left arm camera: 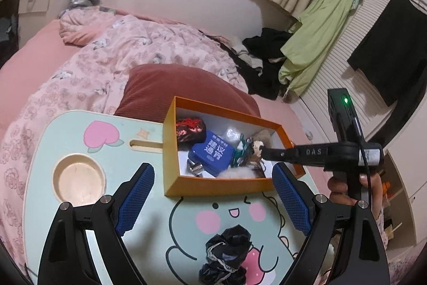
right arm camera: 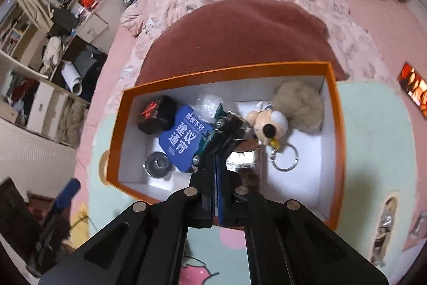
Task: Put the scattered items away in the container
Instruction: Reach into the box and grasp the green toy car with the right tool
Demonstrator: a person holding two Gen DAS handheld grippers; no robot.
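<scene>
An orange box (left arm camera: 218,186) with a white inside stands at the far side of a mint lap table (left arm camera: 149,207). In it lie a black-and-red pouch (left arm camera: 190,128), a blue tin (left arm camera: 210,152), a green toy car (right arm camera: 210,135), a plush keychain (right arm camera: 269,124) with a fur pom and several small bits. My right gripper (right arm camera: 214,154) is shut, its tips down inside the box (right arm camera: 226,74) beside the car, with nothing seen between them. My left gripper (left arm camera: 213,172) hangs open before the box's near wall. A black lace scrunchie (left arm camera: 226,255) lies on the table below it.
The table has a round cup hollow (left arm camera: 78,179) and a slot (left arm camera: 145,144). Behind the box lie a red cushion (left arm camera: 186,87) and a pink quilt (left arm camera: 120,50). A hand (left arm camera: 344,186) holds the right gripper at the table's right edge. A red packet (right arm camera: 412,87) lies on the bed.
</scene>
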